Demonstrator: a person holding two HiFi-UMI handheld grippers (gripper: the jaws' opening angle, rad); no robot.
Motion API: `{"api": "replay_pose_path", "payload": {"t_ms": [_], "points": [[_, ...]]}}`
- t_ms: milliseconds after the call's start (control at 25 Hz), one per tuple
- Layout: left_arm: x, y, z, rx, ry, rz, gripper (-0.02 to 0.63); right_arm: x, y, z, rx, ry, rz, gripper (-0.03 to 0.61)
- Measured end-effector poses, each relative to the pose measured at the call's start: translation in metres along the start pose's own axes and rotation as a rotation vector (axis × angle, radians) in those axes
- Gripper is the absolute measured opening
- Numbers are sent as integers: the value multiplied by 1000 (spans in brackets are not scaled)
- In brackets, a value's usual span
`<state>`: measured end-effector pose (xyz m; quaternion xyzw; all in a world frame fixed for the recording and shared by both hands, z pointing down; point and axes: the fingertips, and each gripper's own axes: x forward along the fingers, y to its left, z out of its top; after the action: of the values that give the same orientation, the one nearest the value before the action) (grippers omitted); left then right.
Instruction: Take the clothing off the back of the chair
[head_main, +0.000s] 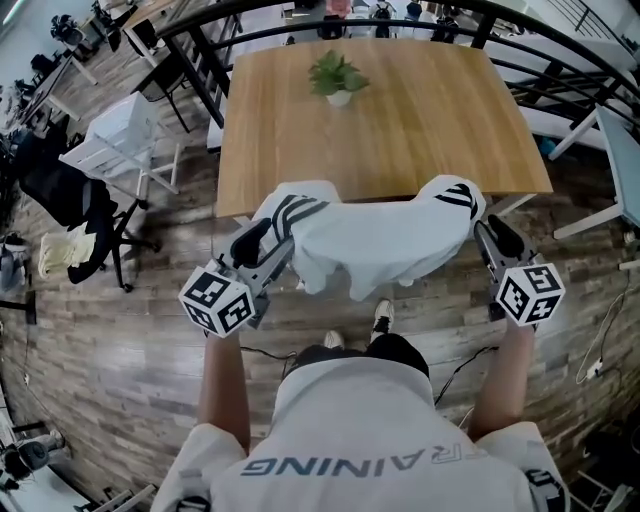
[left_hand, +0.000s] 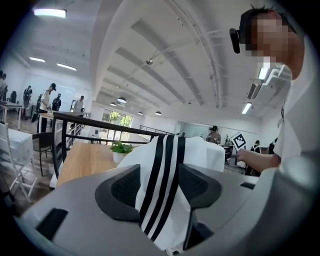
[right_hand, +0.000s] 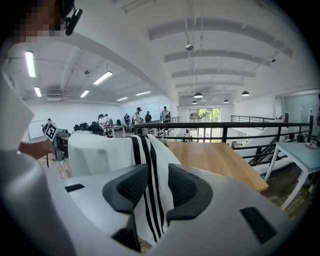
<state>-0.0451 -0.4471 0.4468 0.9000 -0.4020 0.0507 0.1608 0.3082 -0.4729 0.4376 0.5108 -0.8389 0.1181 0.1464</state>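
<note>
A white garment (head_main: 370, 240) with black triple stripes at both shoulders lies draped over a chair back, which it hides. In the head view my left gripper (head_main: 258, 240) is at its left shoulder and my right gripper (head_main: 487, 228) at its right shoulder. In the left gripper view the jaws (left_hand: 160, 182) stand wide apart, and the striped cloth (left_hand: 167, 160) hangs loosely between them. The right gripper view shows the right jaws (right_hand: 157, 185) parted too. The striped fold (right_hand: 147, 165) runs through their gap without being pinched.
A wooden table (head_main: 400, 130) with a small potted plant (head_main: 337, 78) stands just beyond the chair. A white folding chair (head_main: 120, 140) and a black office chair (head_main: 75, 200) are at the left. A black railing (head_main: 210, 60) runs behind, and a white table (head_main: 622, 170) is at the right.
</note>
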Motion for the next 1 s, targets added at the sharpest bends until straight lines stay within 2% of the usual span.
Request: {"api": "replay_pose_path", "payload": {"t_ms": [280, 400, 440, 520, 600, 800, 1000], "points": [[15, -5, 1, -40, -36, -79, 221, 28, 7, -7, -39, 67, 107, 187], [18, -8, 2, -29, -36, -65, 174, 39, 6, -10, -100, 95, 111, 181], [18, -7, 3, -21, -31, -49, 158, 41, 6, -10, -124, 101, 104, 149], [17, -3, 4, -25, -25, -12, 94, 42, 6, -8, -144, 102, 94, 46], [14, 1, 5, -42, -34, 18, 67, 39, 3, -7, -134, 93, 75, 32], [-1, 4, 13, -26, -86, 77, 55, 15, -6, 8, -33, -15, -16, 28], [-27, -3, 38, 7, -169, 84, 54, -23, -1, 36, 43, -157, -113, 26]]}}
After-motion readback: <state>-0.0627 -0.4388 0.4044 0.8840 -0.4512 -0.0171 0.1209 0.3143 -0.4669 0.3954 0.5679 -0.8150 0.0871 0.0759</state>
